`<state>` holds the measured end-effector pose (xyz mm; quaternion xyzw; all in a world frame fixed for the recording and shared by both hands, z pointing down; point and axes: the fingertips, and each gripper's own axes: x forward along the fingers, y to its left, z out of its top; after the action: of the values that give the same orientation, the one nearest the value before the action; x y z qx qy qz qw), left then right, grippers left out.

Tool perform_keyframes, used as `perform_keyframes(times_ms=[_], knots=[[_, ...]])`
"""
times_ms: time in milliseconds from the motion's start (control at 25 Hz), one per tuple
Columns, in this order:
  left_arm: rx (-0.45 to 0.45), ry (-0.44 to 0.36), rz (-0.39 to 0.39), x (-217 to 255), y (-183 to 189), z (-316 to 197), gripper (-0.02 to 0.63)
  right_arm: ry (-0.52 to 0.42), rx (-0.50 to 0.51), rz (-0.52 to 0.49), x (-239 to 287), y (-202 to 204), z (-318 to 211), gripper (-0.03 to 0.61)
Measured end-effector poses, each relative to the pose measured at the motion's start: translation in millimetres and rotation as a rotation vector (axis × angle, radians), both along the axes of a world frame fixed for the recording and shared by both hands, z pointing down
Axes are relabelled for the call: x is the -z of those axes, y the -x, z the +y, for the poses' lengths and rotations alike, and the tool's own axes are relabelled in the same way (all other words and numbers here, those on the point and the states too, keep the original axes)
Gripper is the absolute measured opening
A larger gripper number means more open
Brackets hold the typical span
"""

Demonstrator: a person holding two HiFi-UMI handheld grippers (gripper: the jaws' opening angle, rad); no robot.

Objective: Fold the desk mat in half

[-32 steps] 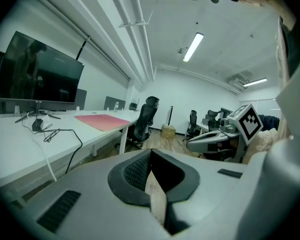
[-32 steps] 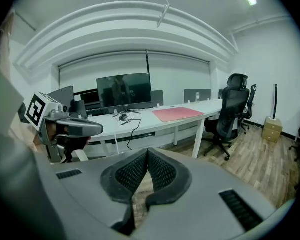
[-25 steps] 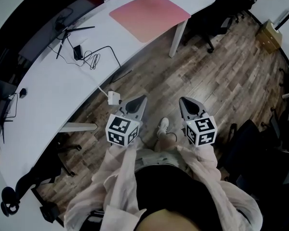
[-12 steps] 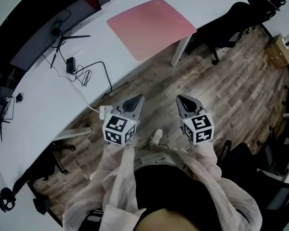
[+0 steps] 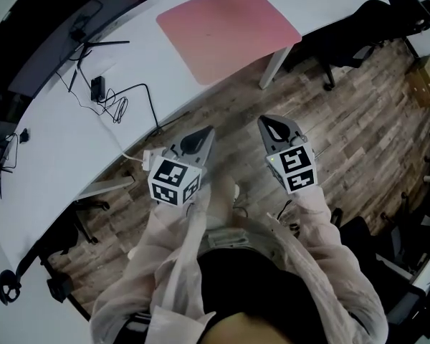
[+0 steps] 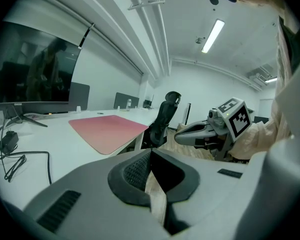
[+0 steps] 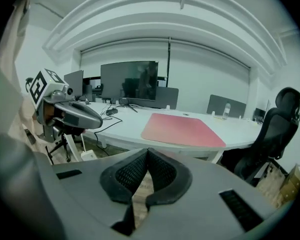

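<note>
A pink desk mat (image 5: 226, 29) lies flat and unfolded on the white desk (image 5: 79, 145), its near edge at the desk's front edge. The mat (image 6: 107, 130) also shows in the left gripper view, and the mat (image 7: 182, 130) in the right gripper view. Both grippers hang over the wooden floor, well short of the desk. My left gripper (image 5: 201, 137) is shut with nothing in it. My right gripper (image 5: 270, 124) is also shut and empty. In its own view each one's tips, the left gripper (image 6: 150, 153) and the right gripper (image 7: 147, 153), meet with nothing between.
A monitor stand (image 5: 93, 45), a power adapter and loose black cables (image 5: 118, 102) lie on the desk left of the mat. A white desk leg (image 5: 274, 69) stands under the mat's right corner. Black office chairs (image 5: 358, 27) stand to the right. A power strip (image 5: 147, 160) lies on the floor.
The person has stepped closer to the desk, so the mat and desk edge sit nearer both grippers. Both grippers stay shut and empty.
</note>
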<state>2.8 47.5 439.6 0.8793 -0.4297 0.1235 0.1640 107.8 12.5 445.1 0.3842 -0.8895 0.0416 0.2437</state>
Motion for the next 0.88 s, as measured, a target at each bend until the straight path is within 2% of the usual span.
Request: perform_keyframes(times_ms=[200,520,760,880], knots=[[-0.001,-0.005,-0.02,-9,3,-19,0.026,-0.048,0.05,0.095,-12,6,-31,0.014],[0.058,0.021,0.016,-31,21,-69,0.026,-0.099,0.178,0.28,-41,28,-93,0.037],[0.084,0.032,0.004,-44,36,-110,0.026,-0.153,0.307,0.413,-64,51,-148,0.052],[0.101,0.041,0.021,-49,43,-128,0.026,-0.182,0.376,0.499,-79,59,-171,0.08]])
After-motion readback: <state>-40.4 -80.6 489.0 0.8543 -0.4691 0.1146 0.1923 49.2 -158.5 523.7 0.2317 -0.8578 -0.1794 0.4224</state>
